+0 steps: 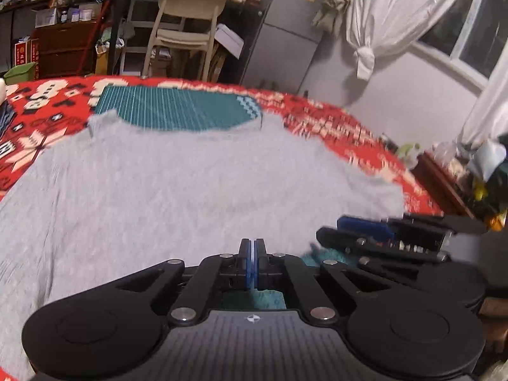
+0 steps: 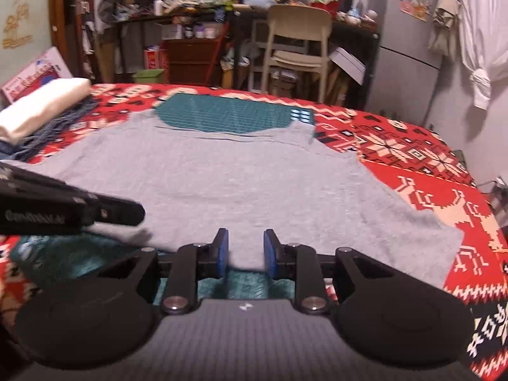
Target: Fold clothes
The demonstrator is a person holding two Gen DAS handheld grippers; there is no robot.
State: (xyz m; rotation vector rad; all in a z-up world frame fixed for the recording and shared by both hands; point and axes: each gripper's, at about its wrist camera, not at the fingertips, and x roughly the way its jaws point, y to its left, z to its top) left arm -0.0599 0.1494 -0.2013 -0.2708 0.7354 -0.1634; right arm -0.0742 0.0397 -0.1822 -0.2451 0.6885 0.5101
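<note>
Here, in the left wrist view, the left gripper (image 1: pixel 253 255) has its blue pads pressed together, with a thin pale sliver between them that may be the hem of the plain grey cotton T-shirt (image 1: pixel 190 184); whether it truly has cloth I cannot tell. The shirt lies spread flat on the red patterned blanket (image 1: pixel 333 117), neckline at twelve o'clock over a teal gridded cutting mat (image 1: pixel 171 111). The right gripper (image 1: pixel 355 227) sits at three o'clock, just above the hem.

In the right wrist view, the right gripper (image 2: pixel 246 250) stands partly open, empty, its pads either side of the near hem. The left gripper (image 2: pixel 127 214) reaches in from nine o'clock. A folded white cloth (image 2: pixel 41 101) rests at ten o'clock.

The step looks like taking hold of the bottom hem. Next, the right gripper should close on it, then both lift toward the neckline.
</note>
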